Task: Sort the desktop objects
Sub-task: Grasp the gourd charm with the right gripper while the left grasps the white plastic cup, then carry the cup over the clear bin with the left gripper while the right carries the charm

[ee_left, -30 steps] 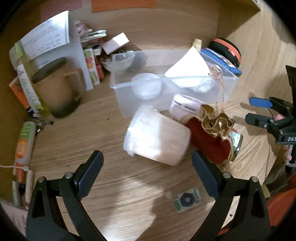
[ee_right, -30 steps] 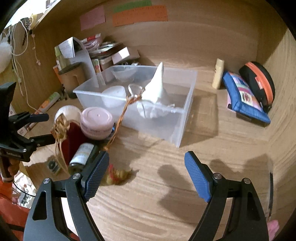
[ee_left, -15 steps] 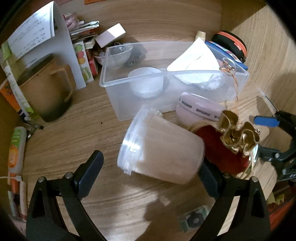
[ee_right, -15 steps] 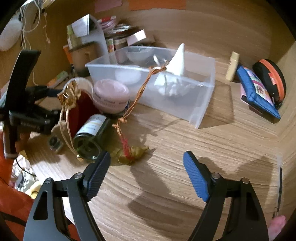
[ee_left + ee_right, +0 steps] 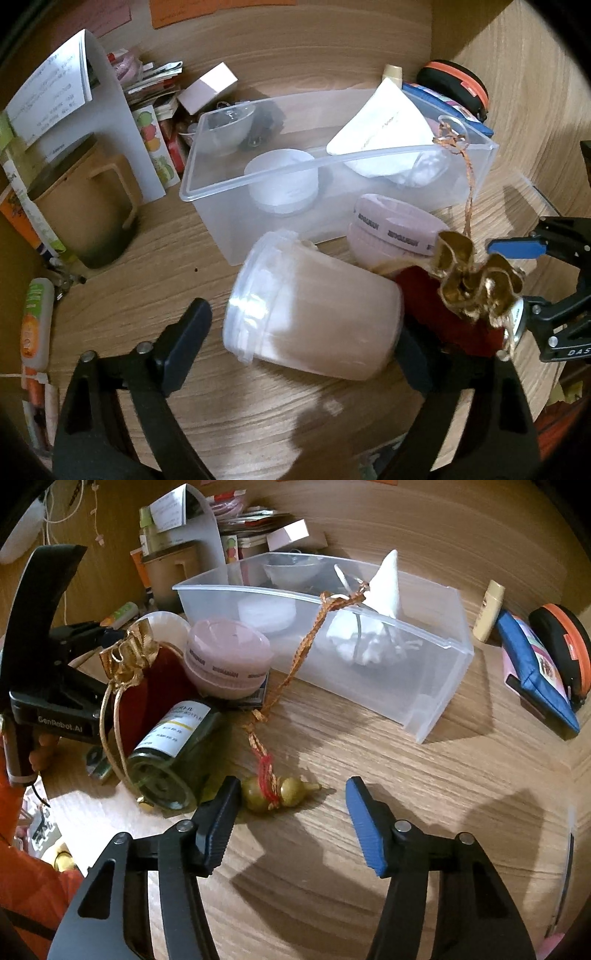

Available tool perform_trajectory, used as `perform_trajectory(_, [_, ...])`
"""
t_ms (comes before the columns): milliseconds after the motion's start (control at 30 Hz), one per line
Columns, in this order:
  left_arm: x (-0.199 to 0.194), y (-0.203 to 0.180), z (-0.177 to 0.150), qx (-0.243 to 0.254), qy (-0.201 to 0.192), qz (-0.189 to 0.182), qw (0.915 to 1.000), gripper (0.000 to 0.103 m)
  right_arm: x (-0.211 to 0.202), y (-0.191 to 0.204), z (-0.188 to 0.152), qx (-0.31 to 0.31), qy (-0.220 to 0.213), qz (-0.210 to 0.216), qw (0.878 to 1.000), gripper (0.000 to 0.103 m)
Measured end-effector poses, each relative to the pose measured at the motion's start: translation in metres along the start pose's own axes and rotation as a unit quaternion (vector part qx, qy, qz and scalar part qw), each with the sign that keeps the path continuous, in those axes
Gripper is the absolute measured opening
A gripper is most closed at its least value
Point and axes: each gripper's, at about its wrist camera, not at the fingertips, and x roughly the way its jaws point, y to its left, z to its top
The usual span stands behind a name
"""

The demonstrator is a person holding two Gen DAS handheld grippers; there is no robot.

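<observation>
A translucent lidded tub lies on its side on the wooden desk, between the open fingers of my left gripper. Beside it lie a red pouch with gold trim, a pink round jar and a green glass bottle. A clear plastic bin behind holds a white cone and small white pots. My right gripper is open, just in front of a gold gourd charm whose orange cord runs up into the bin.
A tan mug and a white paper stand stand at the back left. A blue pouch, an orange-rimmed black case and a small cream bottle lie at the right. An orange tube lies far left.
My left gripper has moved forward so the tub lies between its fingers. My right gripper has moved down and forward, close to the gourd charm.
</observation>
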Motion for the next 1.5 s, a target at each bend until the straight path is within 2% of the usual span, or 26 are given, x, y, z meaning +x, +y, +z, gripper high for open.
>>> perform_trajectory(67, [0.001,-0.002,0.0,0.004,-0.002,0.002,1.0,0.082,0.001,0.002,0.001,-0.004,-0.001,-0.003,1.0,0.046])
perform_trajectory(167, [0.004,-0.005,-0.001,0.008,-0.003,0.006,0.9999,0.075,0.001,0.005,0.002,-0.008,-0.001,-0.005,1.0,0.043])
perform_trajectory(233, [0.005,-0.005,0.0,0.008,-0.004,0.009,0.9999,0.073,0.001,0.006,0.002,-0.007,-0.002,-0.005,1.0,0.04])
perform_trajectory(667, [-0.002,0.013,0.001,-0.042,-0.022,0.022,0.9986,0.069,-0.01,0.003,0.002,0.032,-0.017,-0.025,0.999,0.04])
perform_trajectory(1100, [-0.021,0.025,-0.005,-0.078,-0.053,0.037,0.9949,0.065,-0.045,-0.015,0.024,0.045,-0.069,-0.047,0.996,0.04])
perform_trajectory(1300, [-0.026,0.027,-0.01,-0.087,-0.054,0.042,0.9939,0.065,-0.054,-0.019,0.033,0.043,-0.085,-0.041,0.995,0.04])
perform_trajectory(1500, [-0.041,0.029,-0.002,-0.088,-0.071,0.054,0.9921,0.065,-0.065,-0.024,0.048,0.036,-0.106,-0.039,0.993,0.04])
